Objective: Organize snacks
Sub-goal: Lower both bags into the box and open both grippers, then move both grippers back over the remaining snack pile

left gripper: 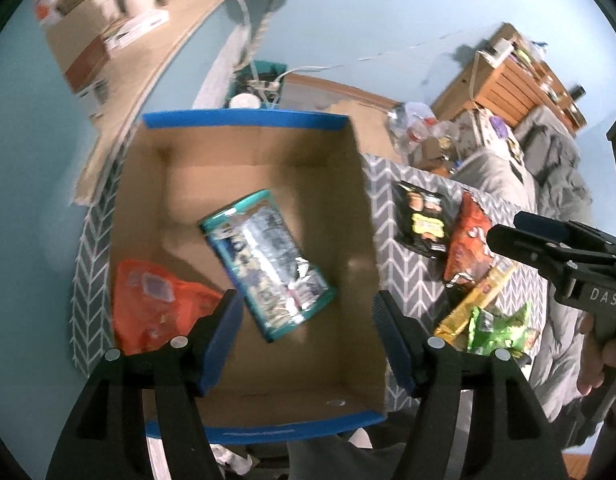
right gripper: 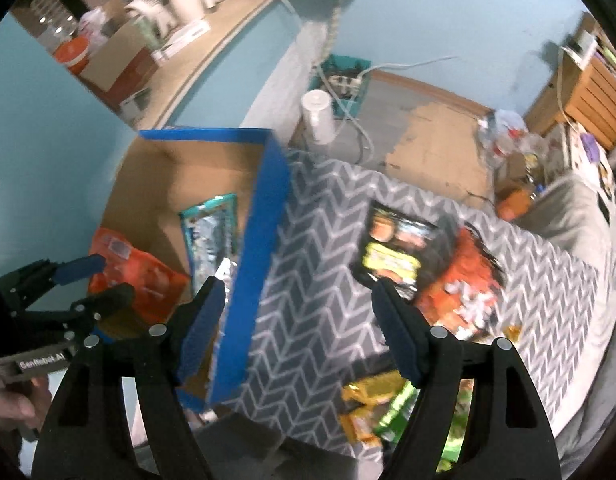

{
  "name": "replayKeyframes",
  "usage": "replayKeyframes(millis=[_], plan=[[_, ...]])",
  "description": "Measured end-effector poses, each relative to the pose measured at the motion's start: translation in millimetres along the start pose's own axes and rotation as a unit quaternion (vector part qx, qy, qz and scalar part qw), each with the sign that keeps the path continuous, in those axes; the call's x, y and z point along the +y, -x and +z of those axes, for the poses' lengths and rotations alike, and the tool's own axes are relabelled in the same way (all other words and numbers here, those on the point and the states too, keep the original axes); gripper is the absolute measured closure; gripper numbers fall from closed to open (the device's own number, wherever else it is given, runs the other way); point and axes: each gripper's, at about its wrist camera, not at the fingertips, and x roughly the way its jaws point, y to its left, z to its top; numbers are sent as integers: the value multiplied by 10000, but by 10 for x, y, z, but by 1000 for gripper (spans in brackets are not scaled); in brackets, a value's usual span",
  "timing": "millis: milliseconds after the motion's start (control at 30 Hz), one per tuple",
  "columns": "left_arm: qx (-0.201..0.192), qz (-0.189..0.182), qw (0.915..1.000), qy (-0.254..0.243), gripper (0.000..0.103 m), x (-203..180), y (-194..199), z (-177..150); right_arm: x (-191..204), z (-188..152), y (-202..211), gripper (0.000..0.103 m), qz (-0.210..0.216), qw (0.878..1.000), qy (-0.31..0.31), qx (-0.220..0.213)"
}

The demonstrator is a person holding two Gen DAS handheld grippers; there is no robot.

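with the teal packet (left gripper: 267, 266) and orange bag (left gripper: 155, 304) lying in the box (left gripper: 243, 120) under the left gripper (left gripper: 308, 332), both sets of jaws stand open and empty, so the next move looks like lowering the right gripper (right gripper: 297, 328) onto the black packet (right gripper: 400, 248) ahead of its jaws.

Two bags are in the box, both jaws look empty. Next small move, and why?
Probably bring the right gripper down on the black bag, nearest its open jaws. The teal bag and orange bag already lie in the box; several bags wait on the chevron cloth.
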Motion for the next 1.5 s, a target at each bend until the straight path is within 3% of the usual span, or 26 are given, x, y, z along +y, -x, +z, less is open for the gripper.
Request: replayKeyframes(millis=[267, 533, 1233, 1500], plan=[[95, -213, 9981, -572, 33, -450, -68, 40, -512, -337, 245, 26, -276, 9982, -528, -21], [276, -468, 9910, -1225, 33, -989, -202, 16, -1065, -739, 471, 26, -514, 9916, -1183, 4], [677, -992, 9574, -2628, 27, -2244, -501, -191, -2022, -1764, 801, 26, -745, 9573, -2794, -78], [865, -1018, 9392, -3164, 27, -2589, -689, -367, -2251, -2120, 778, 26, -733, 9397, -3341, -74]])
